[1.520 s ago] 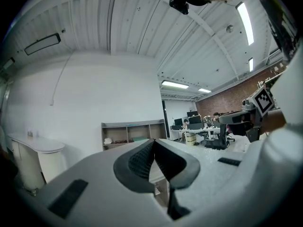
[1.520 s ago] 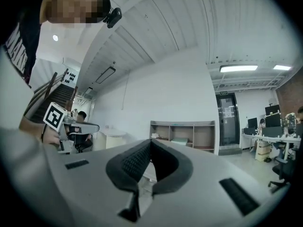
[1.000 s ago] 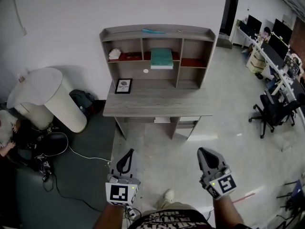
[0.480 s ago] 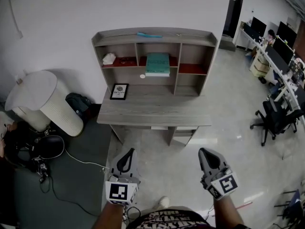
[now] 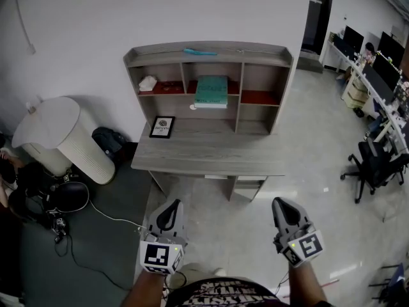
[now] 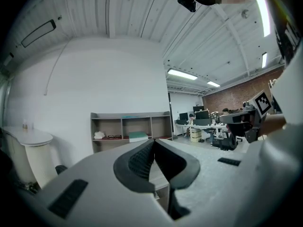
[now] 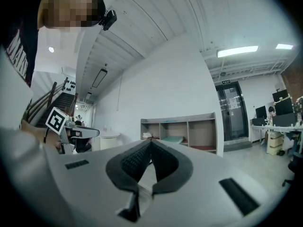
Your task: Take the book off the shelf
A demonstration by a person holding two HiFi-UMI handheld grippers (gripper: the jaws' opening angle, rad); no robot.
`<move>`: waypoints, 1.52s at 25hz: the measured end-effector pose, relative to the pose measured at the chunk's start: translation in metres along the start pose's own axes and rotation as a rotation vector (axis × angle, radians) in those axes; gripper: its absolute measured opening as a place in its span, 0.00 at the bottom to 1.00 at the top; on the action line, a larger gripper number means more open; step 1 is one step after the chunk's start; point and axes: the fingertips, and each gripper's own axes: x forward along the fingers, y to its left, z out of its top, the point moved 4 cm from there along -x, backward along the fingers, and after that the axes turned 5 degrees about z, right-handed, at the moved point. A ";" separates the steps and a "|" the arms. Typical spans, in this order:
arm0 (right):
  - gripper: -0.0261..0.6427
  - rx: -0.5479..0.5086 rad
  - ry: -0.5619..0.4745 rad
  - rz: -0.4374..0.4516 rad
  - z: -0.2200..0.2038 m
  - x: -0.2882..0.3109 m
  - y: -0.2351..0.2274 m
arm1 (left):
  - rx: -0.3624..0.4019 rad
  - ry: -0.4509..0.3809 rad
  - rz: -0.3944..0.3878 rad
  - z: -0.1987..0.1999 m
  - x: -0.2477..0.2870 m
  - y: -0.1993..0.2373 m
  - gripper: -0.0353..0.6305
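A teal book (image 5: 211,91) lies flat in the middle cubby of the grey shelf unit (image 5: 208,50) that stands on a grey desk (image 5: 208,155). The left gripper view shows the book (image 6: 138,136) far off; so does the right gripper view, where the book (image 7: 173,139) is small. My left gripper (image 5: 167,208) is held low in front of the desk, jaws shut and empty. To its right my right gripper (image 5: 282,206) is also shut and empty. Both point level toward the desk, well short of it.
A white object (image 5: 147,83) and dark glasses (image 5: 169,86) sit in the left cubby; a teal thing (image 5: 200,52) lies on top. A framed picture (image 5: 162,126) stands on the desk. A white bin (image 5: 64,139) and cables (image 5: 96,210) are left; office chairs (image 5: 377,165) right.
The desk and shelf now sit slightly lower and nearer in the head view, as both grippers have come forward toward them. Both stay shut.
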 end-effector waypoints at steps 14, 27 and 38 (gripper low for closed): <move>0.04 0.008 -0.014 -0.016 -0.001 0.000 -0.012 | 0.026 -0.003 0.016 0.001 0.008 0.004 0.06; 0.04 0.004 0.023 0.021 -0.010 0.061 -0.016 | 0.013 0.002 0.015 -0.007 0.052 0.038 0.06; 0.04 0.034 0.042 0.028 -0.011 0.136 -0.034 | 0.014 0.020 0.009 -0.007 0.110 0.087 0.06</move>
